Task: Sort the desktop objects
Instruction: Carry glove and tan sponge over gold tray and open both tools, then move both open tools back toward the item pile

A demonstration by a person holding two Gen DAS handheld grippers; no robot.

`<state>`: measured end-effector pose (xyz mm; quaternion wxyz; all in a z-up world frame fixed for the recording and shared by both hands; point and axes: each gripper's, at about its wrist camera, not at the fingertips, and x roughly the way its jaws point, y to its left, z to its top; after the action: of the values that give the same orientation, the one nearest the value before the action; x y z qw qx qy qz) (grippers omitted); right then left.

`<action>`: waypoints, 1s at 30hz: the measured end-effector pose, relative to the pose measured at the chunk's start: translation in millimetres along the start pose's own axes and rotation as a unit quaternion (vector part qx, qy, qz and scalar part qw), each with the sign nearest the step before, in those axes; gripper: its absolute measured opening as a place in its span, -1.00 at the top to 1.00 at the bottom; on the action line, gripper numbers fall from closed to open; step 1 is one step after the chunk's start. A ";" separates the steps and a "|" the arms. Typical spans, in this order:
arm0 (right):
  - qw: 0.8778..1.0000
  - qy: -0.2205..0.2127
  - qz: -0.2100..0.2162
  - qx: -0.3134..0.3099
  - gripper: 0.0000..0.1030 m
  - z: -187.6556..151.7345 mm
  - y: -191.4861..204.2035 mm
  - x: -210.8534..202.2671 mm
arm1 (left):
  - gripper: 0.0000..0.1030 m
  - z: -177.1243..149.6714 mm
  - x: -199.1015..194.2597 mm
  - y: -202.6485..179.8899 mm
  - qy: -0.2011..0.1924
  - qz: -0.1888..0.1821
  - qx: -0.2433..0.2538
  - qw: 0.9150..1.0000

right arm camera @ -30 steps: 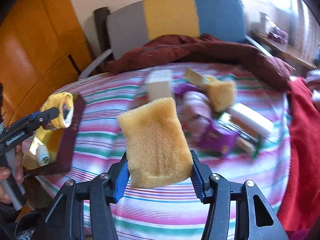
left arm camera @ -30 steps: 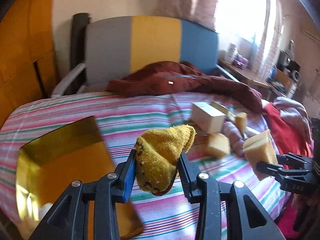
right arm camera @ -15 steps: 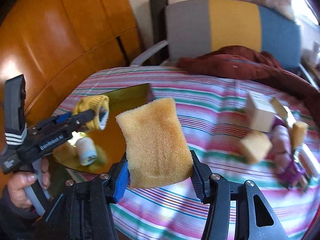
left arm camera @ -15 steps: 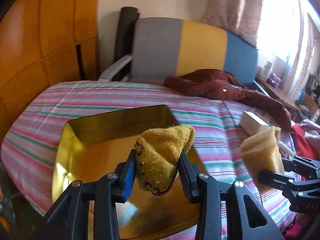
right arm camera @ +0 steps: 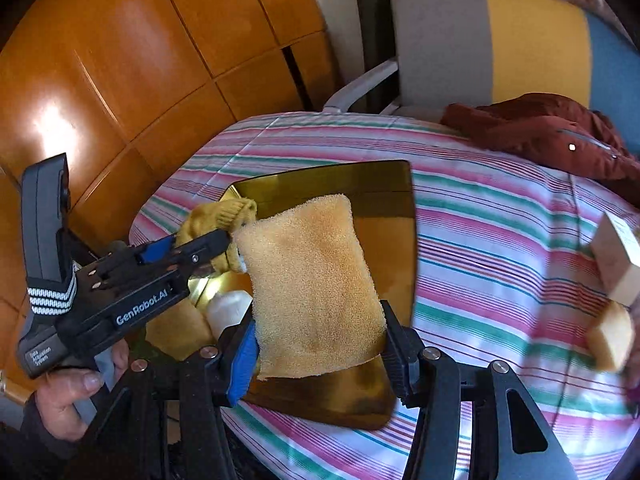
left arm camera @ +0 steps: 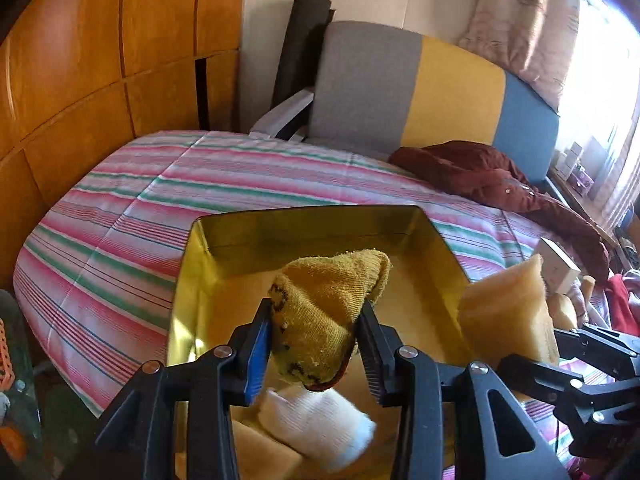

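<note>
My left gripper (left arm camera: 316,350) is shut on a yellow knitted sock (left arm camera: 328,312) and holds it above a shiny gold tray (left arm camera: 304,216) on the striped bed. A white roll (left arm camera: 320,428) and a tan sponge piece (left arm camera: 260,456) lie in the tray's near end. My right gripper (right arm camera: 318,344) is shut on a large tan sponge (right arm camera: 312,280), held over the tray's (right arm camera: 400,172) near right side. The left gripper (right arm camera: 208,246) with the sock (right arm camera: 216,216) shows to the sponge's left. The held sponge also shows in the left wrist view (left arm camera: 508,316).
A white box (right arm camera: 618,256) and a small sponge block (right arm camera: 610,338) lie on the striped cover (right arm camera: 480,240) at the right. A dark red jacket (left arm camera: 492,180) lies at the back by a grey, yellow and blue chair (left arm camera: 420,88). Wooden panelling (right arm camera: 120,60) stands left.
Both grippers have swung left from the pile of objects to over the gold tray, each still holding its item. The tray has come to the middle of both views.
</note>
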<state>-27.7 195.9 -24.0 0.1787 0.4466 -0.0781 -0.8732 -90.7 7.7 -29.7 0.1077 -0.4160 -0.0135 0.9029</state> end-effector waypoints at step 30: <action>0.999 -0.015 0.010 0.036 -0.82 -10.4 17.2 9.3 | -0.11 -25.2 -38.2 10.2 -0.016 0.029 -0.017 0.999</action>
<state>-20.2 176.7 -32.0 0.1698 0.4388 -0.1162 -0.8747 -49.5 -11.8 -18.8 0.0737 -0.4039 -0.0183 0.9116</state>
